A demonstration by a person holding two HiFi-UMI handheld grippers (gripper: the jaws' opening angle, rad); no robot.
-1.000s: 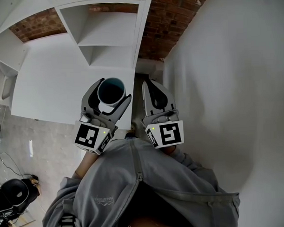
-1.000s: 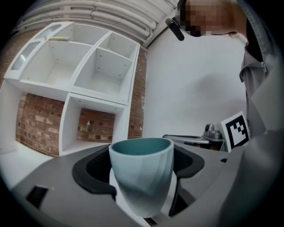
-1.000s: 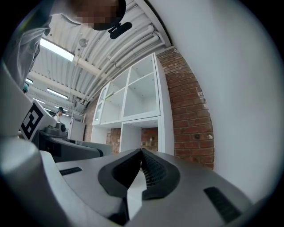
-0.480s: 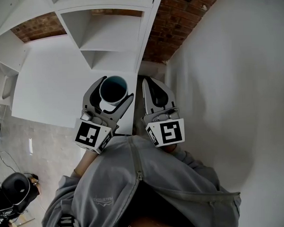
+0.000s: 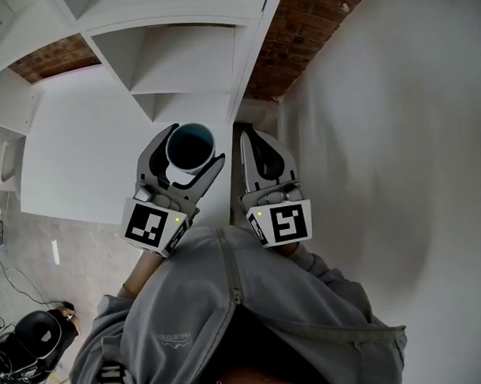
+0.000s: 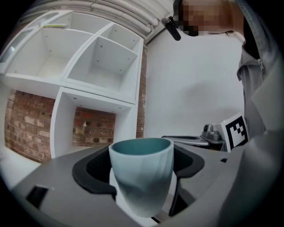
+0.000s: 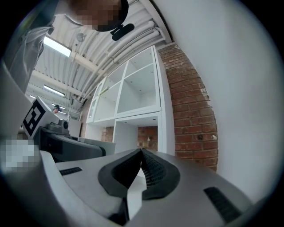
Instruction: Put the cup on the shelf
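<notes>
The cup [image 5: 190,147] is held upright in the left gripper [image 5: 193,146], with the jaws spread wide and the dark pads pressed against its sides. The cup is pale blue outside and darker teal inside, and its mouth is turned upward. In the left gripper view, nothing is seen inside it. The right gripper [image 5: 251,147] is carried just beside the left one, at its 3 o'clock. Its jaws are closed together, and nothing is gripped between them.

In the head view, a white shelf [image 5: 185,67] is located at 12 o'clock from the grippers. It is divided into open square compartments, and those that can be seen are bare. The cup is held in the air, apart from the shelf. A red brick wall [image 5: 298,36] is visible at 1 o'clock, beside the shelf and through its lower openings. A plain white wall [image 5: 396,142] occupies the side from 2 to 5 o'clock. A flat white surface [image 5: 82,153] is found at 9 o'clock, and a pale grey floor [image 5: 69,248] at 8 o'clock. A dark object [image 5: 33,336] lies on the floor at 7 o'clock; what it is cannot be told. A grey zipped sweatshirt [image 5: 229,321] fills the lower part at 6 o'clock.
</notes>
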